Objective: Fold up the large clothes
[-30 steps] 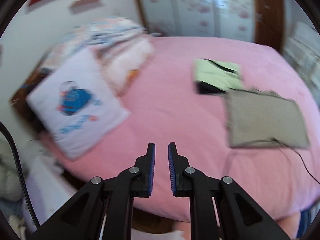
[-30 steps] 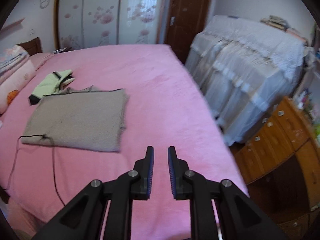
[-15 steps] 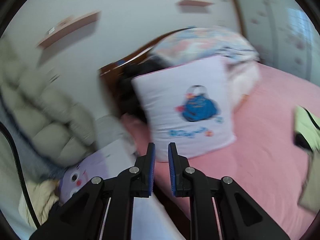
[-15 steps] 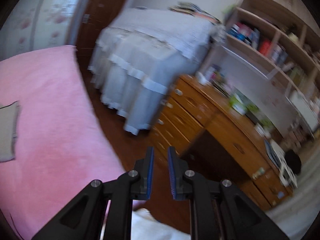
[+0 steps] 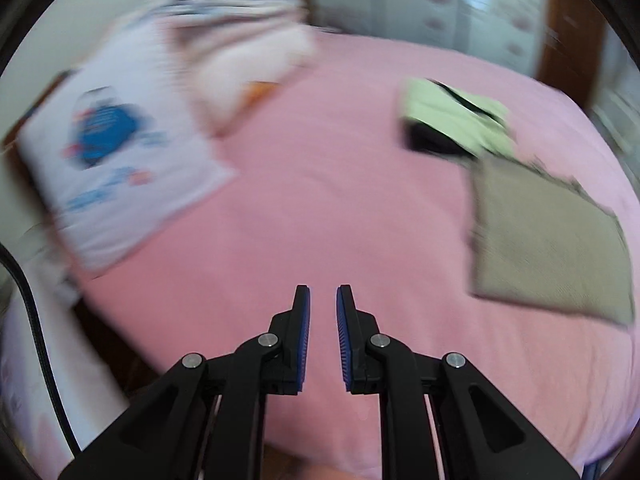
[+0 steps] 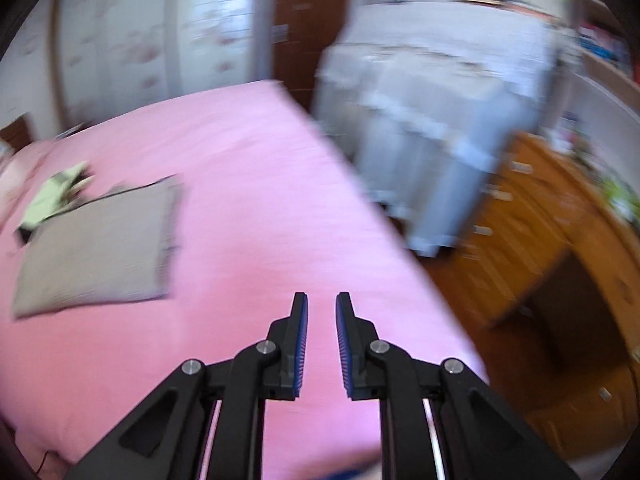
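pillow point(image 5: 116, 168) left view; dresser point(image 6: 560, 240) right

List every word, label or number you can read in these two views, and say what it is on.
None can be read.
White pillow: blue cartoon print with a line of lettering under it, too blurred to read.
Books on the shelf: spines too small and blurred.
Folded clothes: no text visible.

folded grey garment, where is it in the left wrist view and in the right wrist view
Left wrist view: the folded grey garment lies at the right, on the pink bed cover.
Right wrist view: the same garment lies at the left, on the pink cover.
Shared landmark: the light green garment just beyond its far edge, seen small at the far left in the right wrist view.
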The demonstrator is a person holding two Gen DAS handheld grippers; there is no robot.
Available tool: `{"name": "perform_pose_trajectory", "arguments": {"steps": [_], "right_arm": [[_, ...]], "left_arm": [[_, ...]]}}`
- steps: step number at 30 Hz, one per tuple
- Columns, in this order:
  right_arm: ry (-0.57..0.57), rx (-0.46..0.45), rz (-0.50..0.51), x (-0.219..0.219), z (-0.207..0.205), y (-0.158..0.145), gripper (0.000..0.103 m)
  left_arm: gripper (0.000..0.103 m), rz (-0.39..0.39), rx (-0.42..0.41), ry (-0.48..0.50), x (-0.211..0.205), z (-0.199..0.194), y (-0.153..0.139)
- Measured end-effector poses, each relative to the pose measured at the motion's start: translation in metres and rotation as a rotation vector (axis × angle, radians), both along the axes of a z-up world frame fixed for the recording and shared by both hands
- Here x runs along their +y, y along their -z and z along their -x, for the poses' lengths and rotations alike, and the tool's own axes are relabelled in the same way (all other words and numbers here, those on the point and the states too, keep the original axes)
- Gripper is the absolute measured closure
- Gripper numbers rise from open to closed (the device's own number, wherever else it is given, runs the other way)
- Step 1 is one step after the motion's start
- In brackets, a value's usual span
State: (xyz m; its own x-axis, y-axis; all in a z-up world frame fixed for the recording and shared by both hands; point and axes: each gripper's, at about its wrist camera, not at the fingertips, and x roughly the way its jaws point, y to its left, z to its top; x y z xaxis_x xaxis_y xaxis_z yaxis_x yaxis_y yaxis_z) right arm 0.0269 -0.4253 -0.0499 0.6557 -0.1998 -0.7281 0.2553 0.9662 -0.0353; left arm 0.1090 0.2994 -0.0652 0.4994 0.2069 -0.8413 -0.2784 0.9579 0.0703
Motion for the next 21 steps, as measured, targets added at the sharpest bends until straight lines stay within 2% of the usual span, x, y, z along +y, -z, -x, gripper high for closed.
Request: {"name": "perform_pose_trajectory", "arguments": {"steps": [2, 5, 8, 12, 14, 17, 21], "right_arm": [[-0.070, 0.012, -0.028, 0.026, -0.021, 0.010, 0.089], [-0.166, 0.031, -0.057, 0.064, -0.054, 0.030, 0.089], [-0.223, 0.058, -0.094, 0.086, -0.086, 0.054, 0.089], [-0.250, 0.096, -0.122, 0.105, -0.117, 0.082, 0.082], [-0.256, 0.112, -0.123, 0.108, -0.127, 0.093, 0.074], [-0.258, 0.138, -0.139, 0.110, -0.139, 0.111, 0.073], [-0.224, 0.177, -0.170, 0.103, -0.159, 0.137, 0.073]], "left_arm": [[0.091, 0.015, 0.013, 0.066, -0.033, -0.022, 0.020], [0.090, 0.090, 0.030, 0.147, -0.078, -0.055, 0.052], [0.089, 0.124, 0.042, 0.188, -0.108, -0.079, 0.077], [0.085, 0.158, 0.049, 0.222, -0.130, -0.100, 0.105], [0.081, 0.175, 0.054, 0.235, -0.137, -0.107, 0.116], [0.078, 0.211, 0.064, 0.243, -0.139, -0.120, 0.133], [0.077, 0.222, 0.086, 0.223, -0.140, -0.136, 0.158]]}}
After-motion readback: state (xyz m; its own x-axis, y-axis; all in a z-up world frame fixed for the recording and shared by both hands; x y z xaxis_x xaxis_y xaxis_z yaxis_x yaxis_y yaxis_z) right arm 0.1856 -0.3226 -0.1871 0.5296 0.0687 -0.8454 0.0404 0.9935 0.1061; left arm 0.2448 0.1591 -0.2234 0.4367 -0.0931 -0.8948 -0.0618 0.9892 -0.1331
